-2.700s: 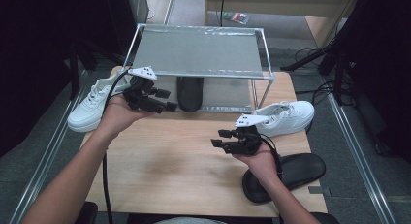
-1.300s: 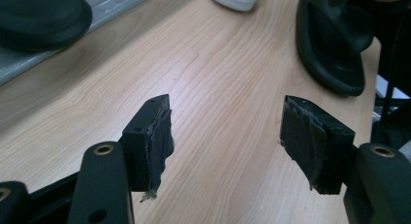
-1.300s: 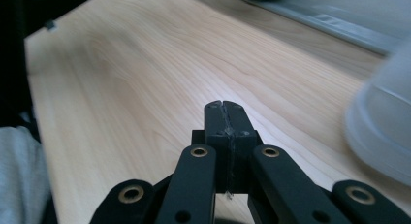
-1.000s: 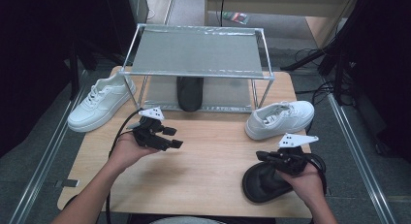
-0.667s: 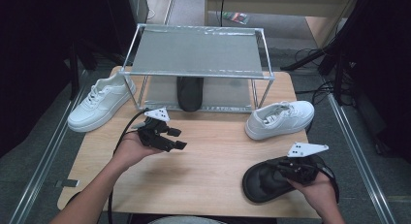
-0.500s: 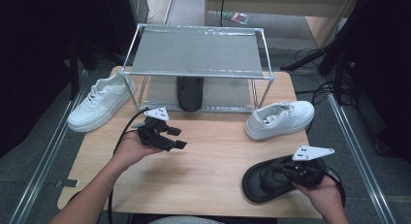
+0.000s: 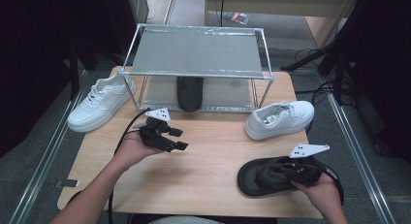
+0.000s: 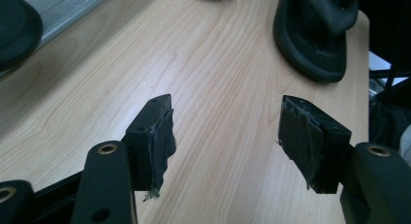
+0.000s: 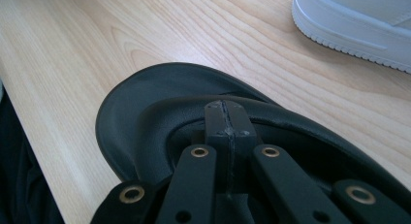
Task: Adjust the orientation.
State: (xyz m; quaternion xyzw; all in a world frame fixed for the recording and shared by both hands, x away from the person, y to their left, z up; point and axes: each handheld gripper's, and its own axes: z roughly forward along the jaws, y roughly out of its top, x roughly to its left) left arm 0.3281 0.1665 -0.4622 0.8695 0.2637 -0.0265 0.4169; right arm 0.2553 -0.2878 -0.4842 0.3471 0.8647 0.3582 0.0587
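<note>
1. A black slipper (image 7: 264,178) is seen at the lower right of the high view, on the table (image 7: 208,161).
2. The right gripper (image 9: 227,118), jaws pressed together, is set in its opening.
3. The left gripper (image 8: 225,132) is held over bare wood, jaws spread and empty.
4. A white sneaker (image 7: 280,118) is seen just above the slipper.

readable text: none | labels: none | brands, numbers: none

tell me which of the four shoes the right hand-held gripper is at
The black slipper at the table's near right edge; the right hand-held gripper sits shut in its strap opening. The other three shoes stand farther back.
</note>
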